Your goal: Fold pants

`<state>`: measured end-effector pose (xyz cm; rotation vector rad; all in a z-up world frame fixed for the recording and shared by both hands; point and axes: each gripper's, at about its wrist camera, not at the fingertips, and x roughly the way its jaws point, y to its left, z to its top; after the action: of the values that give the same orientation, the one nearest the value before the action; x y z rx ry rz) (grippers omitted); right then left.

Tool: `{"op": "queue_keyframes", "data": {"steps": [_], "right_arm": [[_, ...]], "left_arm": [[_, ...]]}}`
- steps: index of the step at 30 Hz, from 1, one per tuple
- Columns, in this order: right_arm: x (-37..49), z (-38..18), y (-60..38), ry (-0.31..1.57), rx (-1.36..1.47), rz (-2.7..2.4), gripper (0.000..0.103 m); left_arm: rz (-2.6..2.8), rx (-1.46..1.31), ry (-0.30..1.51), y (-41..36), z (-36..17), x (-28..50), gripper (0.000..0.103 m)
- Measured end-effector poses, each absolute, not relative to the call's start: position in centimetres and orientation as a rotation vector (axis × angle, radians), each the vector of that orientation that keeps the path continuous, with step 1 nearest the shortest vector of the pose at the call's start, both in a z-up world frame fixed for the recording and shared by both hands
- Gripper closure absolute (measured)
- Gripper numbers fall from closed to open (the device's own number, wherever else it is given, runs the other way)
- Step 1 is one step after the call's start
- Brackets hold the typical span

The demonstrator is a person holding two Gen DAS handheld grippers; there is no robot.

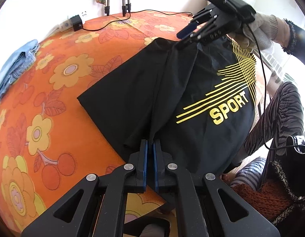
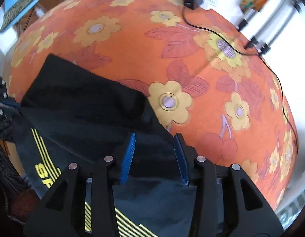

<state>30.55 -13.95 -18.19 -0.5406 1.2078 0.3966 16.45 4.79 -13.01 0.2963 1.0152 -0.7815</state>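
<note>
The black sport pants with yellow stripes and the word SPORT lie on the orange flowered tablecloth, part hanging over the near edge. My left gripper is shut on a fold of the black cloth. My right gripper is open, its blue pads either side of the pants' far edge; it also shows in the left wrist view, open above the cloth. The left gripper shows at the left edge of the right wrist view, pinching the cloth.
Folded blue jeans lie at the table's far left. A black power adapter with its cable sits near the wall. Tripod legs stand behind the table. A person's striped legs are at the right.
</note>
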Motion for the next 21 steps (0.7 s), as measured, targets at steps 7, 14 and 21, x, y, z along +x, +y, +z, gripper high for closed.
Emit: {"op": "queue_keyframes", "data": {"steps": [7,14,21], "right_arm": [[30.1,-19.2,-13.6,1.182,-0.558,0.419,0.095],[33.1,-16.6,-16.5,1.13,-0.335,0.382,0.102],[34.5,-16.2,-17.3,1.095,-0.247,0.446,0.101]], "left_arm": [[-0.731,0.32,0.984,4.9,-12.4,17.5,0.099],[-0.648,0.351,0.933,4.8,-11.4,21.8,0.099],[-0.627,0.356,0.982,5.0,-13.1,23.9,0.099]]}}
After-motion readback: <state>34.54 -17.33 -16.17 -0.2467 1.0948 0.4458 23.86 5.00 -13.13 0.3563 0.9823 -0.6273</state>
